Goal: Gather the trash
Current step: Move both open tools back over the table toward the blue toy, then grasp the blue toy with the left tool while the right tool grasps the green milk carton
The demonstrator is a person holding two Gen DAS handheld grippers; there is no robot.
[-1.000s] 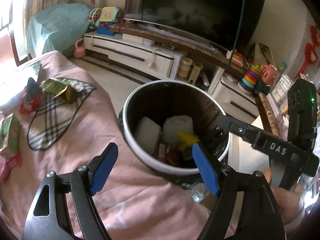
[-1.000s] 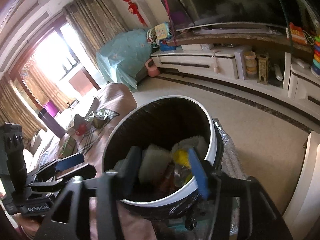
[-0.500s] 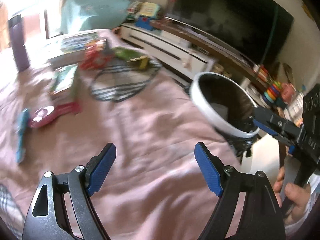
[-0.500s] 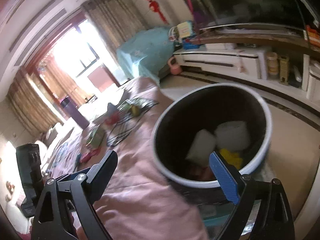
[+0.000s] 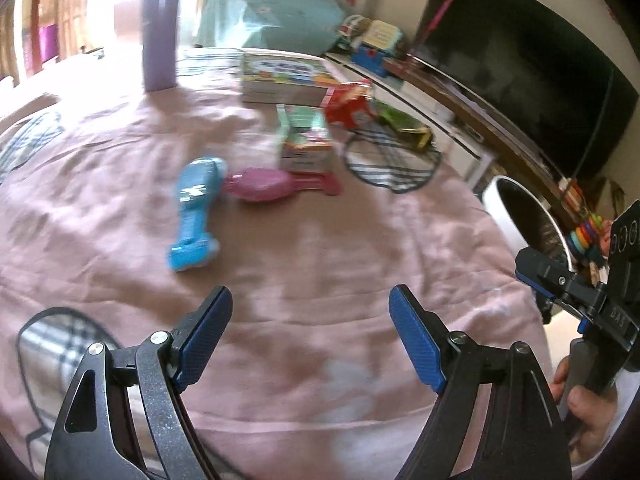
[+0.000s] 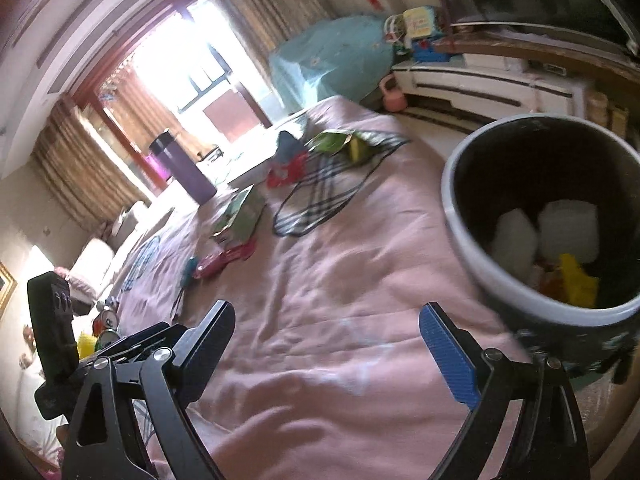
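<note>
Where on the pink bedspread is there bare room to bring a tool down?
Bare: the pink bedspread from both tools to the blue toy, across to the trash bin. Crowded: the far strip around the cartons, red wrapper and purple bottle.

The letters "DAS" are printed in white on the black body of the right gripper. No other text is legible.

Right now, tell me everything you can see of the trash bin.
The trash bin is round, upright and open-topped, with a pale rim and a dark liner whose plastic bunches below the rim. Inside lie two white crumpled pieces, something yellow and reddish scraps. It stands right beside the pink-covered surface; neither tool touches it.
</note>
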